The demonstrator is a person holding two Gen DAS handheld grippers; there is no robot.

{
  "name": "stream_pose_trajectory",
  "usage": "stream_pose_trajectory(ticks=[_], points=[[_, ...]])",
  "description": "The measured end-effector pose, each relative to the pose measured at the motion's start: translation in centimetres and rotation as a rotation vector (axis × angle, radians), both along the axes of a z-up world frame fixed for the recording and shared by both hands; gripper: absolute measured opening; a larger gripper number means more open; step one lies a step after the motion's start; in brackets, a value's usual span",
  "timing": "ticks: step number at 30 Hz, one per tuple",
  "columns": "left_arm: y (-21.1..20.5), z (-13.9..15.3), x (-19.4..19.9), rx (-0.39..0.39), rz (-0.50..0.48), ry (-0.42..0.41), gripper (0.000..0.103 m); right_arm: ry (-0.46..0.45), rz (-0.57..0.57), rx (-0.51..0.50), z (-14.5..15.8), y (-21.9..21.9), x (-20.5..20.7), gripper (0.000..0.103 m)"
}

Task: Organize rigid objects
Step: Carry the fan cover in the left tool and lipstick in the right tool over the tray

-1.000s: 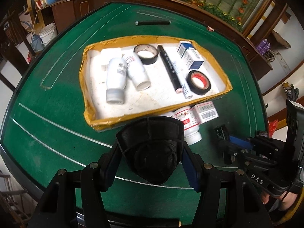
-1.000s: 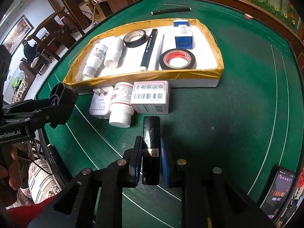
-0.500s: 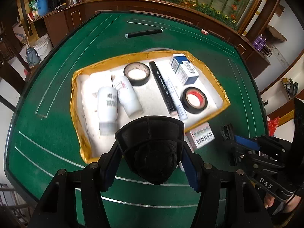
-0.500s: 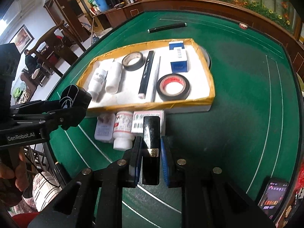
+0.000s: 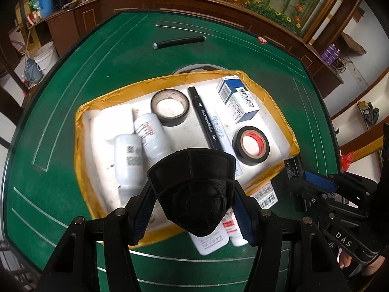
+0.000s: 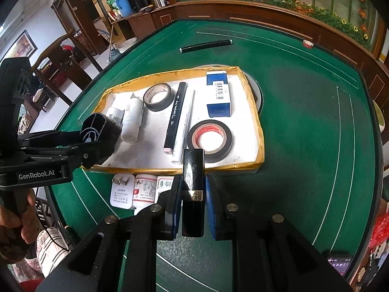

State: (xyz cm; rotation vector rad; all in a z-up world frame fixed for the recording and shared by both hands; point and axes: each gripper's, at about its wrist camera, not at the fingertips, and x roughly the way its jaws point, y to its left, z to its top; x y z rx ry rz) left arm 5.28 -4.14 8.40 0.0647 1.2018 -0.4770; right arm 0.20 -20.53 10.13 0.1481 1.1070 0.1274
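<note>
My left gripper (image 5: 192, 204) is shut on a black fan-shaped plastic object (image 5: 194, 189), held above the near edge of a white tray with gold-taped rim (image 5: 80, 131); it also shows in the right wrist view (image 6: 99, 131). My right gripper (image 6: 193, 194) is shut on a black rectangular tube with a gold band (image 6: 193, 187), held over the tray's (image 6: 257, 121) near rim. The tray holds two white bottles (image 5: 127, 155), two tape rolls (image 5: 250, 144), a black marker (image 5: 204, 119) and a blue-white box (image 5: 239, 98).
On the green felt table (image 6: 304, 121), in front of the tray, lie a white charger (image 6: 122, 189), a white bottle (image 6: 144, 189) and a small white box (image 5: 265, 194). A black pen (image 5: 178, 42) lies far back. A phone (image 6: 339, 264) sits near right.
Both grippers have moved forward and up toward the tray with their objects; the tray now lies right below them, and the loose items in front are partly hidden.
</note>
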Motion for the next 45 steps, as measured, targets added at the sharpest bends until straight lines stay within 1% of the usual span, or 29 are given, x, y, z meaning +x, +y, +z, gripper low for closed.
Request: stream_pose_trajectory(ticks=[10,25,32,36,41,45], points=[[-1.4,-1.6,1.6,-0.002,-0.028,0.03,0.064,0.008,-0.027,-0.013,-0.2,-0.5,1.5,0.017],[-1.4,-2.5,3.7,-0.013,-0.025,0.051,0.064,0.01,-0.066,-0.004,-0.3,-1.6,3.1,0.017],[-1.9,-3.0,3.7,-0.016,-0.047,0.062,0.064,0.044,-0.072,0.015,-1.2,-2.3,4.6,0.017],[-2.7,-3.1,3.2,-0.002,-0.081,0.054,0.064,0.064,-0.068,-0.009,-1.9,-2.3,5.6,0.017],[-3.4,-3.0,3.4,0.012,-0.096,0.048,0.064,0.082,-0.059,-0.068,-2.4,-2.1,7.5,0.017],[-4.4,-3.0,4.1,0.059,-0.113,0.035,0.064,0.112,-0.065,-0.114,-3.4,-2.1,9.1,0.017]])
